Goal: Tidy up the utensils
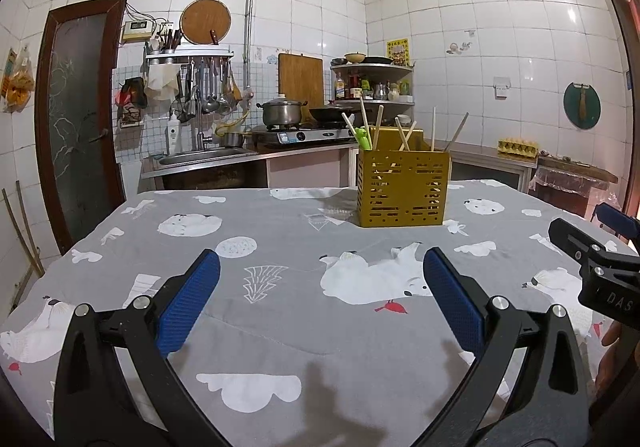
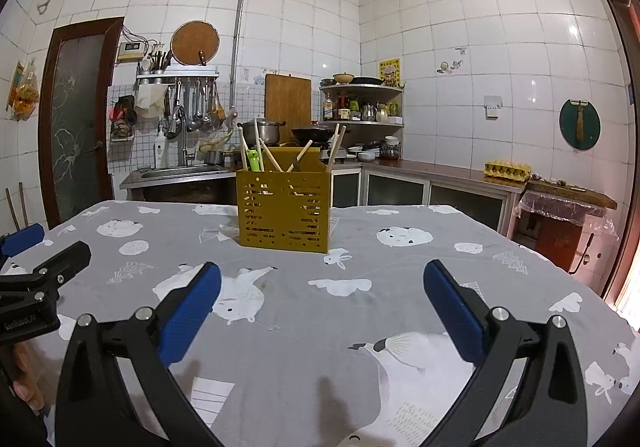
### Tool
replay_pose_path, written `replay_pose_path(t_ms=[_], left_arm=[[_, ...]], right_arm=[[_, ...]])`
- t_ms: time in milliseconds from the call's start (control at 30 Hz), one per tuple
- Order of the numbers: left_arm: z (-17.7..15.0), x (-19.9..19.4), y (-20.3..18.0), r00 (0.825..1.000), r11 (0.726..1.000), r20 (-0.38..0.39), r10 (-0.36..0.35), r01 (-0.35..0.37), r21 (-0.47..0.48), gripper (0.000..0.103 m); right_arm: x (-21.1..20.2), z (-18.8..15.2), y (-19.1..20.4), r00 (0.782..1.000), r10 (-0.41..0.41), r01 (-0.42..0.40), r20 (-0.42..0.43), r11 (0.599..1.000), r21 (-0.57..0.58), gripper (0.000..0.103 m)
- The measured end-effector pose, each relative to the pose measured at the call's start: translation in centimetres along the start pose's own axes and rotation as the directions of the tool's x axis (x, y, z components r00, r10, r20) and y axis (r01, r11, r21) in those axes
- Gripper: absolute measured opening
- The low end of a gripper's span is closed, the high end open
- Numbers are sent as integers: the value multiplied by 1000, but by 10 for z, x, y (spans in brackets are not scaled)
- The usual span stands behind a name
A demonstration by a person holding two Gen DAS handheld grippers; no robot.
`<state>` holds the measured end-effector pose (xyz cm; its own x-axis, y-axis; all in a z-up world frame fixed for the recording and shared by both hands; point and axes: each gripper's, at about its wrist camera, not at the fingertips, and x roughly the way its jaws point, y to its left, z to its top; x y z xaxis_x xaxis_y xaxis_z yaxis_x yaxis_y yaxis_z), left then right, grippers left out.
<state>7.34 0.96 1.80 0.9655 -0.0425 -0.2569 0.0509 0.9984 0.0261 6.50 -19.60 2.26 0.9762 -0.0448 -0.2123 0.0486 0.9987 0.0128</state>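
A yellow slotted utensil holder stands upright on the far part of the table. Several wooden chopsticks and a green-handled utensil stick out of its top. My left gripper is open above the near cloth, with nothing between its blue pads. My right gripper is open too and holds nothing. Each gripper shows at the edge of the other's view: the right gripper and the left gripper.
The table carries a grey cloth printed with white animals. Behind it runs a kitchen counter with a sink, a gas stove with a pot and a corner shelf. An egg tray sits on the right counter.
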Motion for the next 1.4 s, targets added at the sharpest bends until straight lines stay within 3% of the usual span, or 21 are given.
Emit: replay_pose_path(t_ms=[1400], left_arm=[[1,-4,-2,1000,1000,16,-3,3,6,98]], right_arm=[[1,0,-4,1000,-5,5,2,1000,9,99]])
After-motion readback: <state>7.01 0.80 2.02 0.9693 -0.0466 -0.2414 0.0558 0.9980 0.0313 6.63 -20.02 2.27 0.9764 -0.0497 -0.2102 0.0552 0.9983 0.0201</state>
